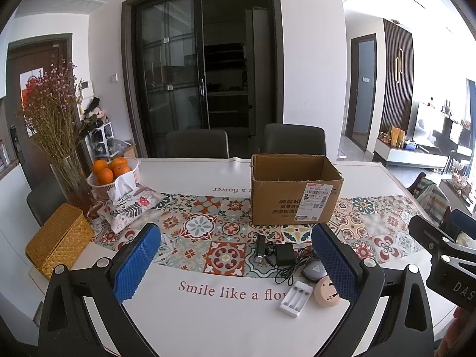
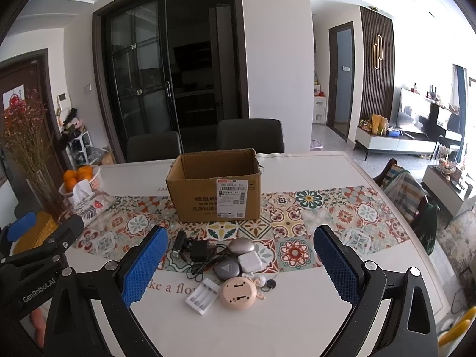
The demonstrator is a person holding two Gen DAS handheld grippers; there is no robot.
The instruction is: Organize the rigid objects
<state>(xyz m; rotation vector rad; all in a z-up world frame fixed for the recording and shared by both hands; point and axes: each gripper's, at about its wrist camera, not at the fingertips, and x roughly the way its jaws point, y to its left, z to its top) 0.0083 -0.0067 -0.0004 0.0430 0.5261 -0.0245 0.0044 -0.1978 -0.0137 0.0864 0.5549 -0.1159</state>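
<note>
Both the left tool [image 1: 236, 264] and right tool [image 2: 238, 264] hang released above the desk [image 2: 297, 312] — the small gadgets [image 2: 226, 270] lie clustered just before the open cardboard box [image 2: 214, 190], seemingly their destination — nothing gripped yet.

Your white table [image 2: 297, 312] carries a patterned tile runner [image 2: 342, 217] across the middle of the frame, with an open cardboard box [image 2: 214, 187] standing on it at centre. Just below the box you have a small cluster: a black adapter with cable [image 2: 198, 251], a silver oval case [image 2: 241, 245], a white charger block [image 2: 250, 261], a grey round case [image 2: 227, 269], a pink round device [image 2: 238, 292] and a white battery charger [image 2: 202, 296]. At the left of the frame sit a floral tissue pouch [image 1: 131, 205], a basket of oranges [image 1: 114, 172], a vase of dried flowers [image 1: 74, 184] and a woven yellow box [image 1: 59, 239].
</note>
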